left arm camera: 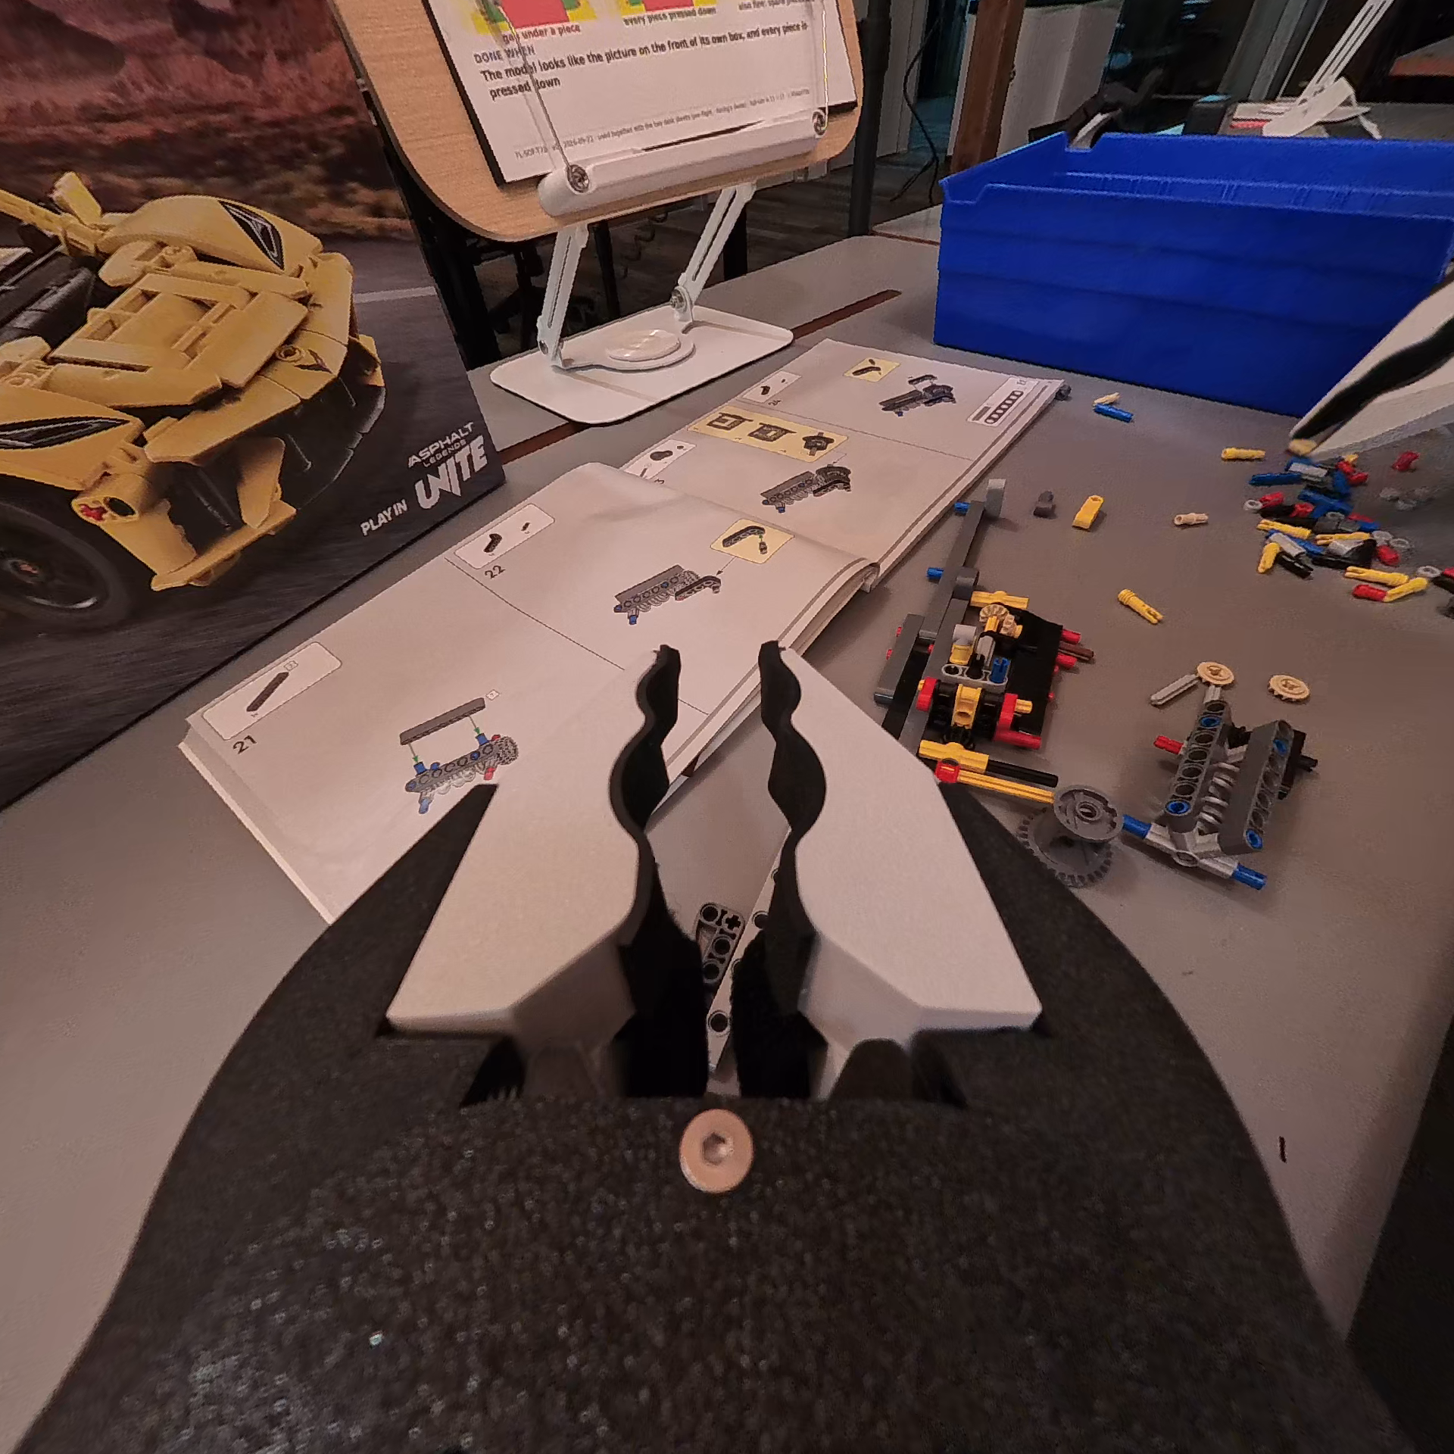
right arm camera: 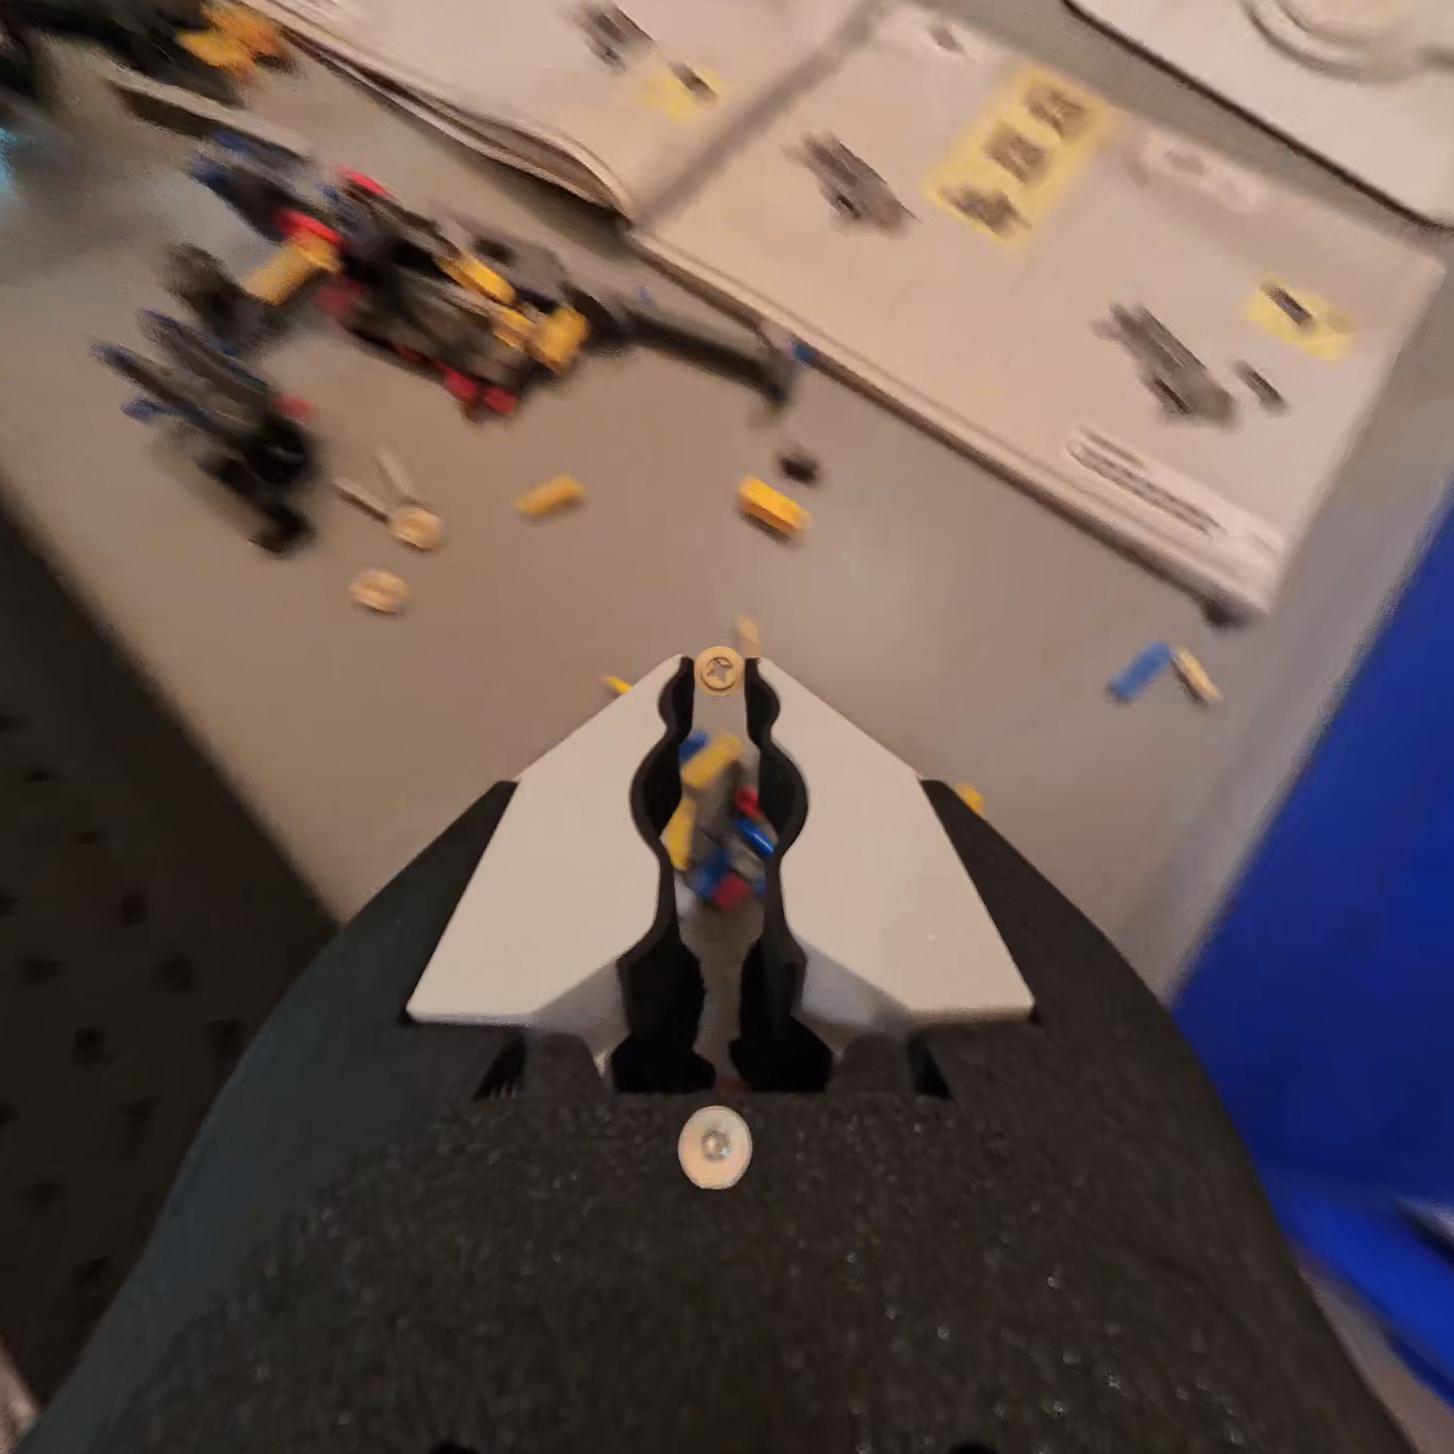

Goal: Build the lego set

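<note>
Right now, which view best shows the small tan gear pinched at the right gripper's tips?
Right wrist view: the small tan gear sits sharp between the right gripper tips. Left wrist view shows only a tan speck.

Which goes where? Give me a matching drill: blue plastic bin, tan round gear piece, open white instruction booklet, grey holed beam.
Things:
1. blue plastic bin
2. tan round gear piece
3. open white instruction booklet
4. grey holed beam

Places:
A. pinched at the tips of the right gripper
B. lying flat in the middle of the grey table
C. standing at the table's far right
D. seen deep between the fingers of the left gripper

Pairs: 1-C, 2-A, 3-B, 4-D
</note>
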`<state>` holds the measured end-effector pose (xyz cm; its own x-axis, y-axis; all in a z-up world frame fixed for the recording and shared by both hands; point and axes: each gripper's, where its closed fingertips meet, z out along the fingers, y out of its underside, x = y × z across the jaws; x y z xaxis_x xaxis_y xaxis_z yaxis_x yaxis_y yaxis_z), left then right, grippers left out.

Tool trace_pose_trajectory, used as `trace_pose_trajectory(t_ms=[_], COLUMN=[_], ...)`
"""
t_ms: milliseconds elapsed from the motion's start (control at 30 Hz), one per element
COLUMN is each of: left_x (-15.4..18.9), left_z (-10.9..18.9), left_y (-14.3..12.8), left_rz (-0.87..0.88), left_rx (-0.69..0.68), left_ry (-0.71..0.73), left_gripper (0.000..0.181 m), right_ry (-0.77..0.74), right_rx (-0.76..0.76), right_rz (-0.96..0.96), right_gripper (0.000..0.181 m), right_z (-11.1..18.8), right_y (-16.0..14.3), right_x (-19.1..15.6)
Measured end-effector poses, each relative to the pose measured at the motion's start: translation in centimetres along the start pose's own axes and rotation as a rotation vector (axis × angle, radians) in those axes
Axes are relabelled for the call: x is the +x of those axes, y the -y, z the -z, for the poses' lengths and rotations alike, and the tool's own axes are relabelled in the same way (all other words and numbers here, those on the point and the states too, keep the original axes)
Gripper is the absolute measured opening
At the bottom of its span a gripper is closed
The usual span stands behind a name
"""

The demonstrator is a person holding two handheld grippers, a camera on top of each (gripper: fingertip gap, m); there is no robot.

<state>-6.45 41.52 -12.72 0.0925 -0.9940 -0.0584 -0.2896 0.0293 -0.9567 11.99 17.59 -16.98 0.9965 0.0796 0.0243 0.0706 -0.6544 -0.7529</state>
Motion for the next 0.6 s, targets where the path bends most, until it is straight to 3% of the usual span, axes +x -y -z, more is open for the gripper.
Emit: trace_pose_trajectory(t_ms=[100, 233, 600], left_x=[0.0, -0.1, 0.1], left_z=[0.0, 0.1, 0.1], left_y=[0.0, 0.2, 0.1], left_rz=[-0.004, -0.003, -0.001], left_rx=[-0.004, 0.008, 0.005], left_ry=[0.0, 0.007, -0.001], left_gripper=[0.019, 0.019, 0.019], right_ry=[0.16, 0.238, 0.238], right_rx=[-0.011, -0.053, -0.115], right_rz=[0.077, 0.091, 0.143], right_gripper=[0.012, 0.012, 0.012], right_z=[-2.4, -5.0, -6.5], right_y=[1.6, 1.3, 0.3], right_x=[-5.5, -8.3, -9.1])
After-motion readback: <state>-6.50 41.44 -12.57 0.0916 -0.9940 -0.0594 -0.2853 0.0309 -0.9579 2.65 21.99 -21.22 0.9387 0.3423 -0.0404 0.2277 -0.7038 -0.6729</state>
